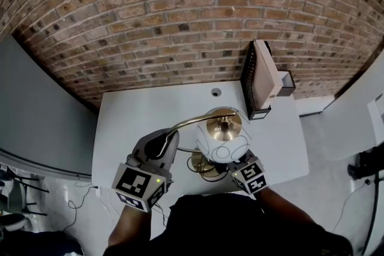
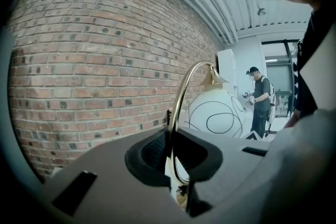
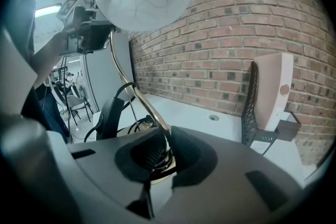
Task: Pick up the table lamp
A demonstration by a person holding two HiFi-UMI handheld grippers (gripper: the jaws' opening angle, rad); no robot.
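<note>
**While both claws hold the lamp, the lift comes next**

Behind it all stands a brick wall (image 1: 180, 9), and up against it is a white table (image 1: 138, 123). At the far right of the table stands a beige box on a black stand (image 1: 264, 78).

Near the front edge of the table is the table lamp (image 1: 219, 135). It has a round white shade (image 1: 221, 144) with black loops drawn on it. The shade hangs from a thin gold stem (image 1: 192, 122) that bends over like a hook. Its gold base (image 1: 201, 162) is low down by the claws. I cannot tell if it is touching the table.

The left claw (image 2: 170, 157) is squeezed shut on the stem, high up. The right claw (image 3: 160, 157) is squeezed shut on the stem too, low down near the base. A black cord (image 3: 113, 107) loops close by it.

I think the grabbing part is done and the lifting part is next. Both hands should go up together and slowly. The shade is big and hangs off to one side, so the lamp could tip. The cord needs to come along without catching.
</note>
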